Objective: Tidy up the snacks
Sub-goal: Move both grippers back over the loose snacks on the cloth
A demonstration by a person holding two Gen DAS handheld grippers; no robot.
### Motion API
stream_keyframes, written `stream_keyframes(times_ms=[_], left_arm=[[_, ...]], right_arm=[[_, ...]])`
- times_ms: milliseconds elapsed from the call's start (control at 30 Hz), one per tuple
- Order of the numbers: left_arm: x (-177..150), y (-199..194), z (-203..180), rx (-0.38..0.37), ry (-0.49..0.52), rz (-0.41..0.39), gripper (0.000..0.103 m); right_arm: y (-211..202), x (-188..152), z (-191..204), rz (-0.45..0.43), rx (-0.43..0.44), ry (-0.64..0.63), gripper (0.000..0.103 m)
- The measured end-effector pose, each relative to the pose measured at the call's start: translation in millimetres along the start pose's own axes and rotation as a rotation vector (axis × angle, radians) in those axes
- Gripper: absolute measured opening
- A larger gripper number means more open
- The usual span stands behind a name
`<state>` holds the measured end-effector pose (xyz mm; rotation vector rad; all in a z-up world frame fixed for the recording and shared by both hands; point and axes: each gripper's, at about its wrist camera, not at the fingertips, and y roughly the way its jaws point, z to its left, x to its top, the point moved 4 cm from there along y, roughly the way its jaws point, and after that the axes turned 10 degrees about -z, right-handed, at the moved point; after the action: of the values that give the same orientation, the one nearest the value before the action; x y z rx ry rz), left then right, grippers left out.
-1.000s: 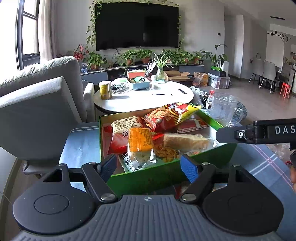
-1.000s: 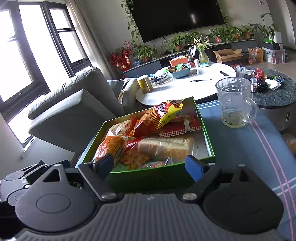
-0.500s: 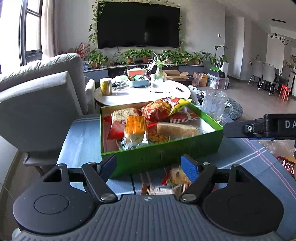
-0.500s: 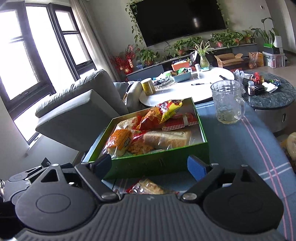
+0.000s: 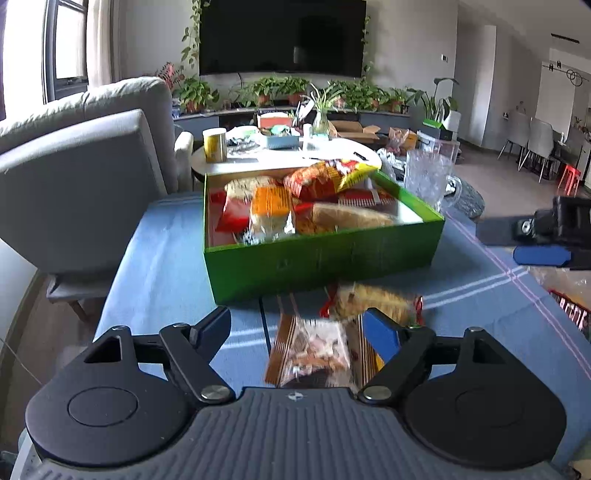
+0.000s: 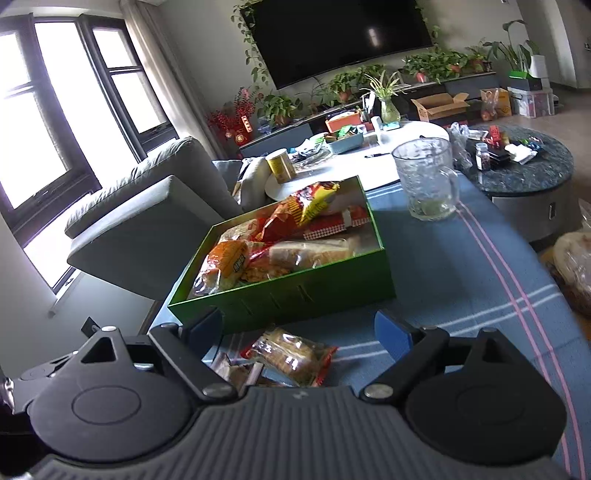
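green box (snack-filled), two packets beside

Bright daylight from windows left of the green box, blown out. TV shows glare. Snack packs near box motion-blurred. Fisheye bends edges.

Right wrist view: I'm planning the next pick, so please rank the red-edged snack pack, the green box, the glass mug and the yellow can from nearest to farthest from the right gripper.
1. Snack pack: on the cloth, just ahead of the right gripper.
2. Green box: behind the pack.
3. Glass mug: ahead to the right, beyond the box.
4. Yellow can: on the white table, behind the box.
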<state>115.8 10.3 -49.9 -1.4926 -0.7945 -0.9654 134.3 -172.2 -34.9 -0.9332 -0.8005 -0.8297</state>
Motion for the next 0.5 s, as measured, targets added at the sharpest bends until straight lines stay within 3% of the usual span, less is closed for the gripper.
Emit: stream_keyframes(times_ms=[267,500], left_arm=[[-19.7,17.4,1.2,0.008,0.006,0.076,0.077],[-25.4,35.4,-10.2,-0.040,0.023,0.113,0.078]], right_arm=[[0.6,-7.2,-10.1,0.020,-0.020,0.026,0.085],[10.2,-15.9,-11.9,0.060,-0.026,0.023,0.085]])
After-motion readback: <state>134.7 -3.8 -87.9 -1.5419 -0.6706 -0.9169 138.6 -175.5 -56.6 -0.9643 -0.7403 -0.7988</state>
